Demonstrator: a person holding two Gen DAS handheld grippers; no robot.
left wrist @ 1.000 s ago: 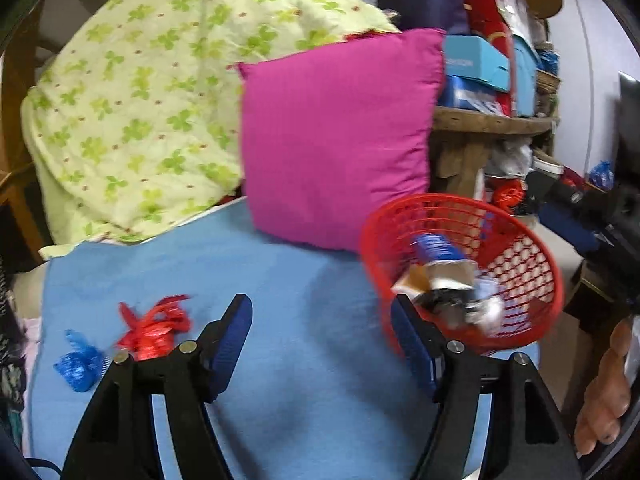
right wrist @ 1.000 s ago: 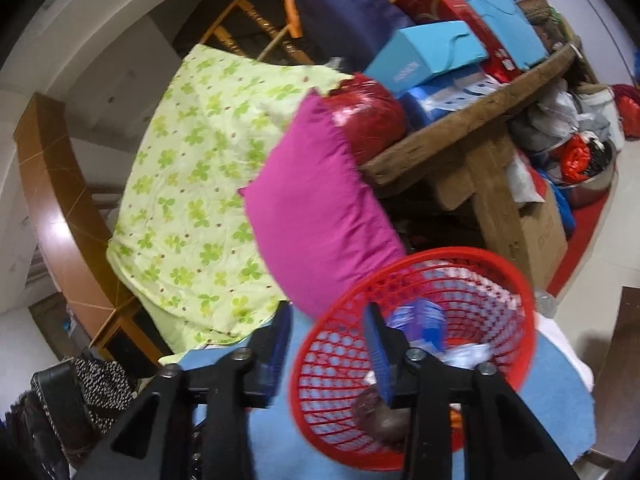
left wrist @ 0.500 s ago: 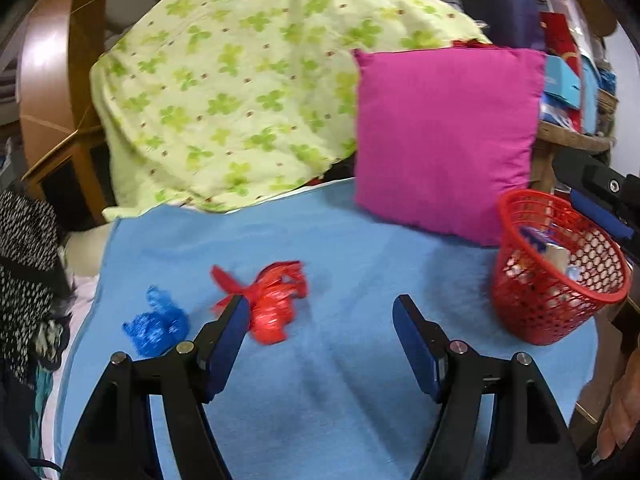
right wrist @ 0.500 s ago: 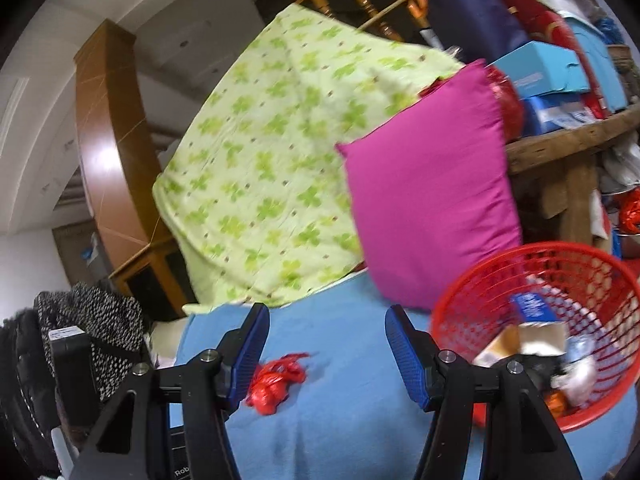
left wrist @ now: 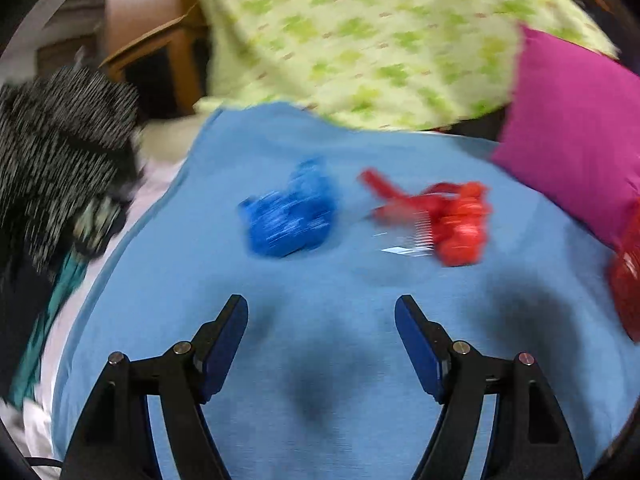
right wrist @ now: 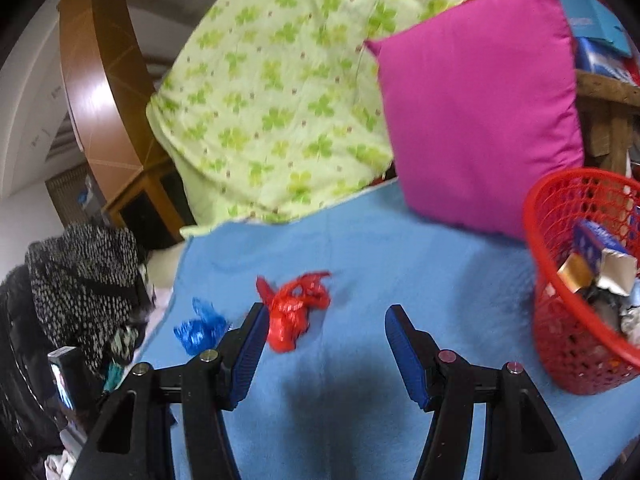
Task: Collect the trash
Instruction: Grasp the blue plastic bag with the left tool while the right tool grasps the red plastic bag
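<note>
You are partway through: the red basket point(right wrist: 576, 280) already holds several wrappers and a small carton, while two crumpled pieces are left on the blue blanket point(left wrist: 320, 360). Your left gripper point(left wrist: 322, 320) stands wide with nothing between its jaws; the blue plastic scrap point(left wrist: 290, 216) lies ahead of it and slightly toward its left finger, with the red plastic scrap point(left wrist: 448, 216) ahead and to the right, both apart from the fingertips. Your right gripper point(right wrist: 324, 328) is also parted and empty; the red scrap sits just beside its left finger, and the basket is off to its right.
</note>
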